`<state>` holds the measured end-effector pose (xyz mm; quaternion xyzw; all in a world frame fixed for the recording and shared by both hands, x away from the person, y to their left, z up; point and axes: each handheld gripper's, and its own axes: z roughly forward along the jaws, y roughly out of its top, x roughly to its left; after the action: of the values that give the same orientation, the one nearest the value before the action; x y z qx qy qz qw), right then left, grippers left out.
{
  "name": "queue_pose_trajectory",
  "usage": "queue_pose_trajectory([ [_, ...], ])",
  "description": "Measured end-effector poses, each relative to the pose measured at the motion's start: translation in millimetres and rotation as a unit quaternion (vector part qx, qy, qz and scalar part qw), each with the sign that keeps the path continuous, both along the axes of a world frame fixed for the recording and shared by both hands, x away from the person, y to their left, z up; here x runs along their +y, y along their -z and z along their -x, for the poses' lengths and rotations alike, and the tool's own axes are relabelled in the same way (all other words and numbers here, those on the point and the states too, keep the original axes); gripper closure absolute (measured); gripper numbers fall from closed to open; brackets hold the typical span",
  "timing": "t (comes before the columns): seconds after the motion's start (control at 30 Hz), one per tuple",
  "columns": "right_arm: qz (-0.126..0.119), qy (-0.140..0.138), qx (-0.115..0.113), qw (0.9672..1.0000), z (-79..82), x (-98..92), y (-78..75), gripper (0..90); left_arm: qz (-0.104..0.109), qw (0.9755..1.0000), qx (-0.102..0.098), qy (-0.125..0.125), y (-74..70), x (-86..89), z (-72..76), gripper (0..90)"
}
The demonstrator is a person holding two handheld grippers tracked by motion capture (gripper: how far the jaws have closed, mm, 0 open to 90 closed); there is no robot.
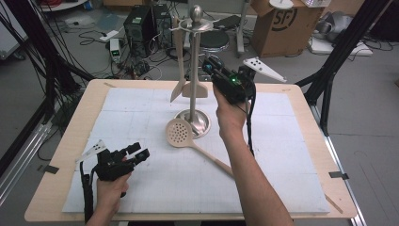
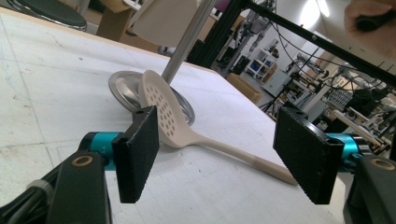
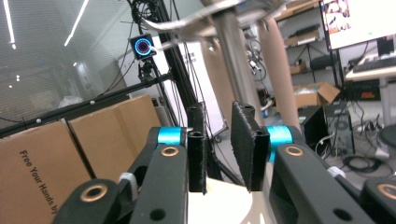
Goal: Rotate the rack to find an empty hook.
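A metal utensil stand (image 1: 193, 70) rises from a round base at the back middle of the white mat. Two wooden spatulas (image 1: 179, 87) hang from its top hooks. A beige slotted skimmer (image 1: 179, 132) lies on the mat with its head against the base and its handle running to the front right. My right gripper (image 1: 210, 64) is held up just right of the pole; in the right gripper view its jaws (image 3: 219, 112) stand a narrow gap apart with nothing between them, the pole (image 3: 236, 60) and hanging handles behind. My left gripper (image 1: 139, 151) rests low at the front left, open wide (image 2: 217, 119), facing the skimmer (image 2: 163, 112).
The mat (image 1: 141, 113) covers most of a wooden table (image 1: 75, 127). Black frame posts (image 1: 339, 52) stand at both sides. Beyond the far edge are a cardboard box (image 1: 282, 23), a stool (image 1: 214, 40) and cables on the floor.
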<state>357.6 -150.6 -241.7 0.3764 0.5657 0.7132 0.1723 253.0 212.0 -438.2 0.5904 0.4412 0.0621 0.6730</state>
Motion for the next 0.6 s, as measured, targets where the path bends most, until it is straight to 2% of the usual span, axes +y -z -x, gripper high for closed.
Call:
queue_pose_trajectory([
  [0.07, -0.017, -0.001, 0.011, 0.9998, 1.3, -7.7, 5.9, 62.5, 0.002, 1.0, 0.001, 0.0, -0.3, 2.1, 1.0, 31.9],
  [0.13, -0.036, -0.006, 0.025, 0.999, 1.4, -14.7, 10.8, 58.9, 0.003, 1.0, 0.0, -0.003, -0.5, 4.4, 1.8, 31.9],
  [0.23, -0.042, -0.006, 0.046, 0.9981, 3.5, -24.9, 19.4, 52.8, 0.002, 1.0, 0.001, -0.007, -0.2, 5.8, 1.6, 31.9],
  [0.6, -0.047, -0.008, 0.085, 0.9952, 7.1, -39.8, 55.9, 49.6, -0.001, 0.9999, 0.005, -0.013, 2.3, 5.8, -1.6, 31.9],
])
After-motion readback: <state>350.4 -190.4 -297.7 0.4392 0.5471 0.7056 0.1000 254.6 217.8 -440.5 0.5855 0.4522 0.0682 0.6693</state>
